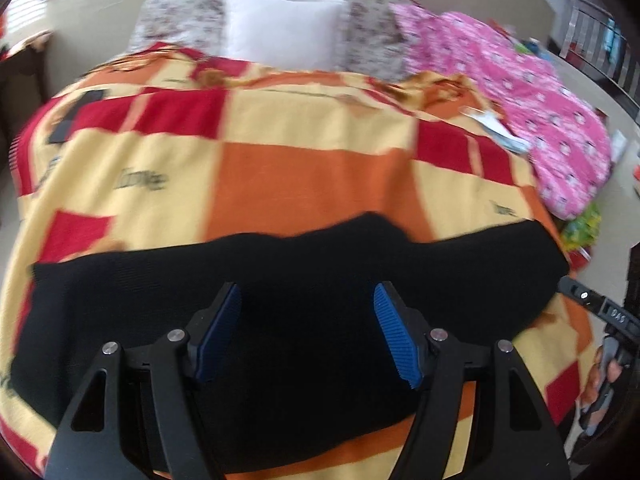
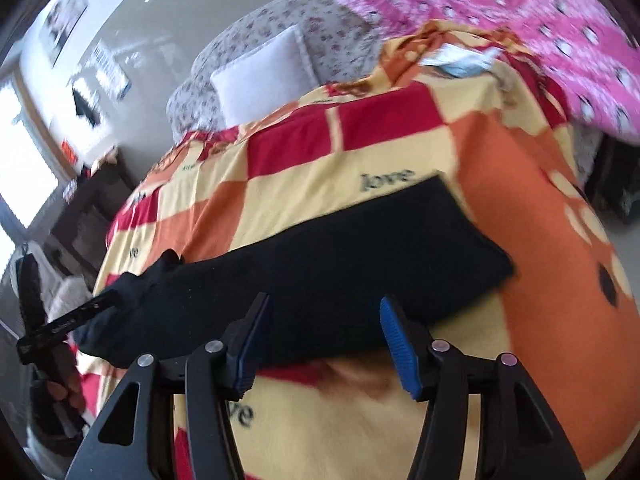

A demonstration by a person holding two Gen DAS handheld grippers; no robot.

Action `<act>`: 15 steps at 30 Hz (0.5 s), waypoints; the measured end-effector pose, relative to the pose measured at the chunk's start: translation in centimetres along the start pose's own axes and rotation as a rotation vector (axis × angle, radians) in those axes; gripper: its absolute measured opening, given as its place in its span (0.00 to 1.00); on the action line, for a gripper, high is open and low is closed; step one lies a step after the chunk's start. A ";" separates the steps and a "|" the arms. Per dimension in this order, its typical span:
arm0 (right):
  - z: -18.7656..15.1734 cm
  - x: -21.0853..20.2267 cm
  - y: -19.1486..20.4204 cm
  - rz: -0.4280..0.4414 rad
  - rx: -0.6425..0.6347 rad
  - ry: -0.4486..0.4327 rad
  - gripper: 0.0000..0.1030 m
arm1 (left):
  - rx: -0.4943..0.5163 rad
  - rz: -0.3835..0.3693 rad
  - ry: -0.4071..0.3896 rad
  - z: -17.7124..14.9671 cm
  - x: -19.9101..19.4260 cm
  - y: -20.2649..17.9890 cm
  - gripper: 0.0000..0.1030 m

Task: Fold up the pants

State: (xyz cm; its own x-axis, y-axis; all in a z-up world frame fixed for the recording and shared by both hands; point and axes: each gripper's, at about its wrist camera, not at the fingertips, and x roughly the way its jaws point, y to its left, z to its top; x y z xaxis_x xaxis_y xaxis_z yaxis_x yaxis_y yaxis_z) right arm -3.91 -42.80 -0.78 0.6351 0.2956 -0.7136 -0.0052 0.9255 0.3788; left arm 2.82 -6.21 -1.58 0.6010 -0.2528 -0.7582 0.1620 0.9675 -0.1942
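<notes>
The right gripper (image 2: 322, 338) hangs with jaws apart, nothing between them, above the black pants (image 2: 320, 264) lying folded on the checked blanket (image 2: 400, 152).

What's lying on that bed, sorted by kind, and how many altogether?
Black pants: 1
Checked blanket: 1
Pink blanket: 1
White pillow: 1
Floral pillow: 1
Total: 5

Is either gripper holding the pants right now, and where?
Neither. The left gripper and right gripper both stand open over the black pants, pads clear of the cloth.
</notes>
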 end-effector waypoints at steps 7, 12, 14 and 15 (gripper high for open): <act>-1.4 -1.0 -3.5 -0.041 0.084 0.010 0.56 | 0.147 -0.069 0.023 1.5 2.7 -7.5 0.66; -1.1 -0.3 -4.1 -0.019 0.111 -0.004 0.56 | 0.188 -0.076 0.045 2.2 4.2 -10.0 0.66; -1.1 0.0 -4.2 -0.013 0.118 -0.005 0.58 | 0.198 -0.074 0.048 2.4 4.9 -10.9 0.66; -1.1 0.1 -4.2 -0.013 0.120 -0.003 0.59 | 0.199 -0.076 0.051 2.4 5.1 -11.1 0.66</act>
State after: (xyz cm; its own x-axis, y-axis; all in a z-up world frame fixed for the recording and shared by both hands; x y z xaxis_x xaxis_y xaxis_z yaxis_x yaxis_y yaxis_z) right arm -4.62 -46.38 -3.08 0.6371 0.2829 -0.7170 0.0956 0.8940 0.4377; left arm 5.99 -18.21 -1.82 0.5417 -0.3195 -0.7775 0.3594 0.9242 -0.1294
